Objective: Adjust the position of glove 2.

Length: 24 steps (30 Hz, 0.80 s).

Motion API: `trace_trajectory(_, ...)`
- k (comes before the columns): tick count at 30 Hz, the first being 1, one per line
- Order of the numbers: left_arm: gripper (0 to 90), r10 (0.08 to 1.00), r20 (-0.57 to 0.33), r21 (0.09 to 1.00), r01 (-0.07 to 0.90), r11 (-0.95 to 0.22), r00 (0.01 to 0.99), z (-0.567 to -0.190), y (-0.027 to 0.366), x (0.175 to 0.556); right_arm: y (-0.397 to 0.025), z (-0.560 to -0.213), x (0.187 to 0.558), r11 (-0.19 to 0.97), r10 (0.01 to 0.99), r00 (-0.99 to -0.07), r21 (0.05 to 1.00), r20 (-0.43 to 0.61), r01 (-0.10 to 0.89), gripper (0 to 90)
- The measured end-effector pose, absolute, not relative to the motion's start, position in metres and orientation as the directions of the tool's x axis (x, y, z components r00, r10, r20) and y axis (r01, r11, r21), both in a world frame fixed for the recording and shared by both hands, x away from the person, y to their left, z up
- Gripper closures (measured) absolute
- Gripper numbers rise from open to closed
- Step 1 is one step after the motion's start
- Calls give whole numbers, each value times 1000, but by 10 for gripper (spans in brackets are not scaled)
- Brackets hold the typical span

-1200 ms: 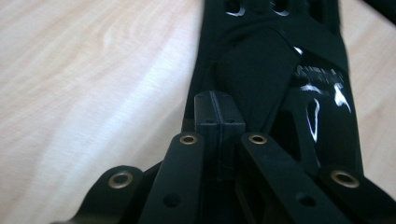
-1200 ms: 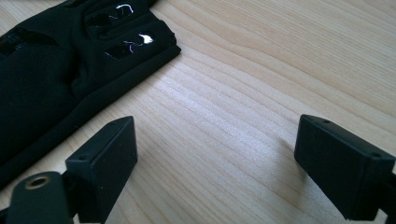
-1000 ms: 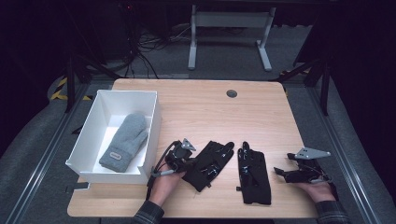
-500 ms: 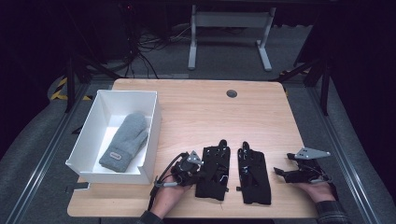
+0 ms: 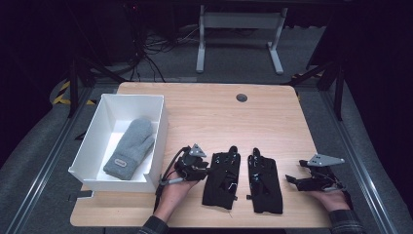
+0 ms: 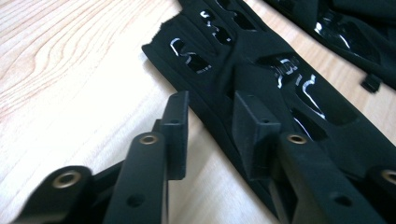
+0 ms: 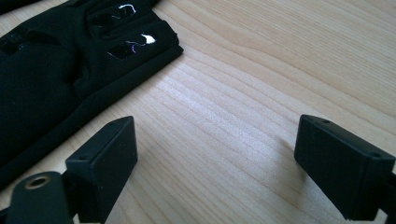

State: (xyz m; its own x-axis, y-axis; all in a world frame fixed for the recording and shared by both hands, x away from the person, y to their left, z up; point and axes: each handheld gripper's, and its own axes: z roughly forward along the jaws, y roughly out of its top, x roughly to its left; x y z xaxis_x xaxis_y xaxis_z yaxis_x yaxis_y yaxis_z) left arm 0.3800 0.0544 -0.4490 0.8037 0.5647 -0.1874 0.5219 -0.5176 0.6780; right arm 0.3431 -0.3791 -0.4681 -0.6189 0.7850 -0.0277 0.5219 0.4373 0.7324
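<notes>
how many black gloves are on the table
2: one black glove lies at the left gripper, the other black glove beside it, toward the right gripper. None seems hidden.

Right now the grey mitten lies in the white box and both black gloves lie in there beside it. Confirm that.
Not quite. The grey mitten does lie in the white box, but the two black gloves, left glove and right glove, lie flat on the wooden table, outside the box, between the two hand-held grippers. The high view shows this.
</notes>
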Motion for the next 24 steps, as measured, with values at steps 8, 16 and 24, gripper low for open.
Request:
trace_trajectory(8,616,580,-186,669,534,-516,793,-454,48,387,-379,-468,343,437,785,-619,732,-28,522,135)
trace_trajectory(16,690,584,-147,647,524,-553,798,-460,36,382,-379,-468,343,439,783,-622,732,-27,521,135)
trace_trajectory(24,878,597,-175,644,550,-531,782,-460,32,379,-373,-461,340,462,736,-677,728,4,506,335)
